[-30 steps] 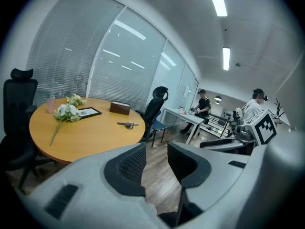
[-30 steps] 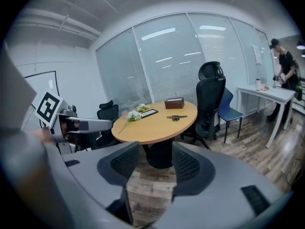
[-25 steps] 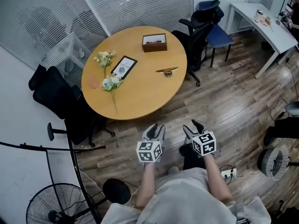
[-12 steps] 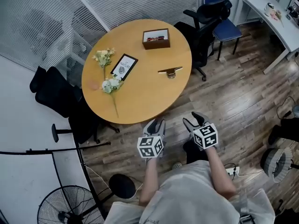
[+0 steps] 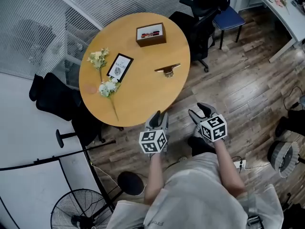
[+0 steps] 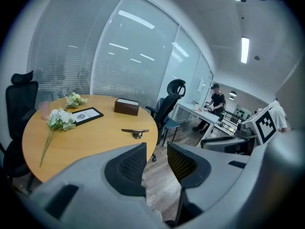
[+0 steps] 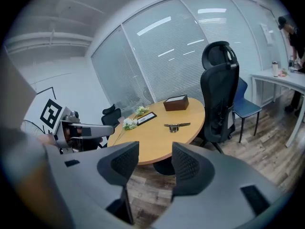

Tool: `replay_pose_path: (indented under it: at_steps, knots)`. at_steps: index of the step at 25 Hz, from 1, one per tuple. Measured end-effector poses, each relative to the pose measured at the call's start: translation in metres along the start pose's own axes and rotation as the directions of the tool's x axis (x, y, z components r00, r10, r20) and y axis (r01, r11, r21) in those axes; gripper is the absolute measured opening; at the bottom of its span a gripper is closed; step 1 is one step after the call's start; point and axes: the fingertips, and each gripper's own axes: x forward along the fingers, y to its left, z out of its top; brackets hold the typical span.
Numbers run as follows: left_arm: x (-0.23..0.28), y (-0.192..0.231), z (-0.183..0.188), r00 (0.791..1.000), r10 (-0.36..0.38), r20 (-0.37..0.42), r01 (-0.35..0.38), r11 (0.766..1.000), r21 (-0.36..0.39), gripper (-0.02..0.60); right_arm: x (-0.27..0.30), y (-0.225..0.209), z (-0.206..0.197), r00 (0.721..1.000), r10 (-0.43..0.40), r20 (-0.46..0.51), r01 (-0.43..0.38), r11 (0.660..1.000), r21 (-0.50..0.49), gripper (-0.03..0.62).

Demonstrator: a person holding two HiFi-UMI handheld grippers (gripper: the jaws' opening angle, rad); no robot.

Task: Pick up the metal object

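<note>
The thing to pick up is a thin golden metal bar [image 5: 167, 69], set flat across a small round foot and shiny along its top. It lies on the round light-wood tabletop [image 5: 143, 97], close to the rim on the side facing the black office chair [image 5: 200, 13]. The brown open box [image 5: 151, 34] sits farther in toward the tabletop's far rim. The black-framed card [image 5: 119, 66] and the white flower sprigs [image 5: 107, 87] lie across the tabletop's middle from the bar.

Your left tongs [image 5: 157, 118] are held just off the tabletop's near rim, above the plank floor [image 5: 248, 94]. They are released, the jaws standing apart with only floor showing between them. Your right tongs [image 5: 202, 111] hang beside them, also off the tabletop's near rim, likewise released and empty. The bar is well apart from both, ahead of them across the tabletop's near part. Each pair points roughly toward it.
</note>
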Motion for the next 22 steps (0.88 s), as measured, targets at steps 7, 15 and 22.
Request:
replay_pose_path:
  at_steps: [7, 15, 22]
  knots:
    - [0.012, -0.010, 0.012, 1.000, 0.004, -0.011, -0.004, 1.000, 0.003, 0.130, -0.003, -0.018, 0.006, 1.000, 0.027, 0.008, -0.028, 0.999, 0.045, 0.199]
    - [0.030, -0.018, 0.001, 0.999, -0.019, -0.048, 0.019, 1.000, 0.010, 0.130, 0.006, -0.030, -0.001, 0.999, 0.044, -0.013, -0.043, 0.996, 0.072, 0.199]
    - [0.055, -0.005, 0.013, 0.998, -0.049, -0.032, 0.050, 0.998, 0.024, 0.130, 0.024, -0.041, 0.002, 1.000, 0.026, 0.000, -0.026, 0.997, 0.075, 0.199]
